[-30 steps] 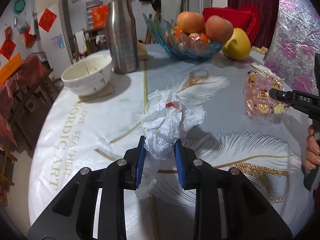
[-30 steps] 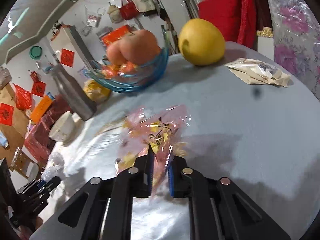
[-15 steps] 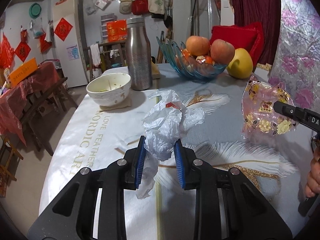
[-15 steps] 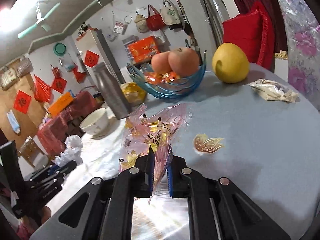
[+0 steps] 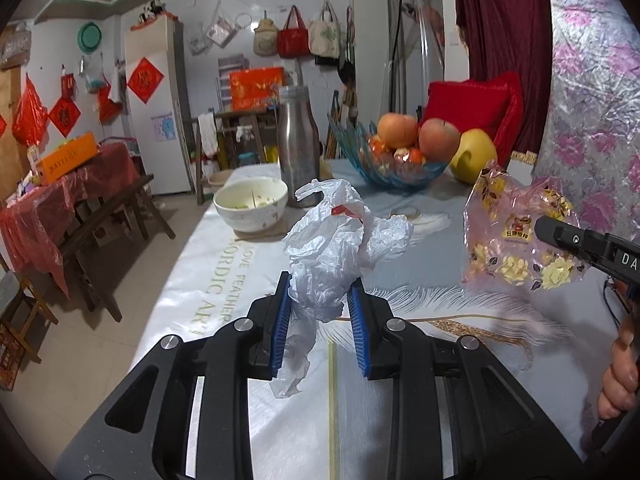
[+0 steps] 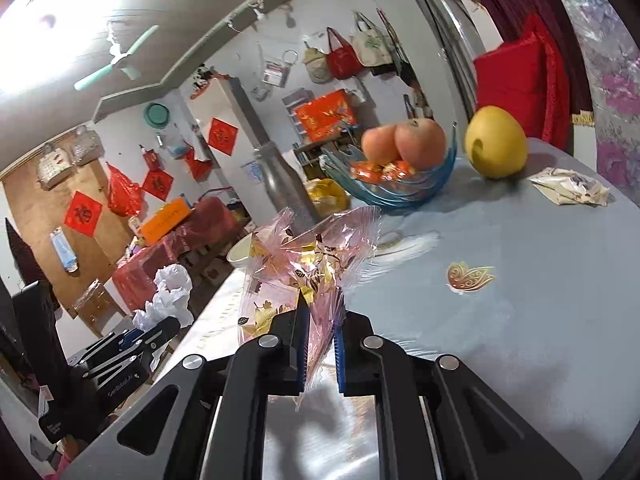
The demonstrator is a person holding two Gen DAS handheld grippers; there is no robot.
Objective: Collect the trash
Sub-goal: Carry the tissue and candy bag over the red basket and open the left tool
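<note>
The left gripper (image 5: 320, 320) clamps a crumpled white plastic bag (image 5: 332, 252) between its blue pads, above a table (image 5: 420, 280) covered in a pale feather-print cloth. The right gripper (image 6: 320, 344) pinches a pink flowered wrapper (image 6: 308, 264). Beyond the jaws stand a white bowl (image 5: 251, 208), a steel flask (image 5: 297, 144) and a blue fruit bowl (image 5: 394, 172); a cream packet (image 6: 570, 190) lies far right. Red decorations hang on the walls behind.

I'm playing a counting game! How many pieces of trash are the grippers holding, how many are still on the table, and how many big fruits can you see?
Trash held: 2, the crumpled white plastic bag and the pink flowered plastic wrapper.
Trash on the table: 1, the flat beige packet.
Big fruits: 3, two red-orange apples and one yellow pomelo.
Total: 6.
</note>
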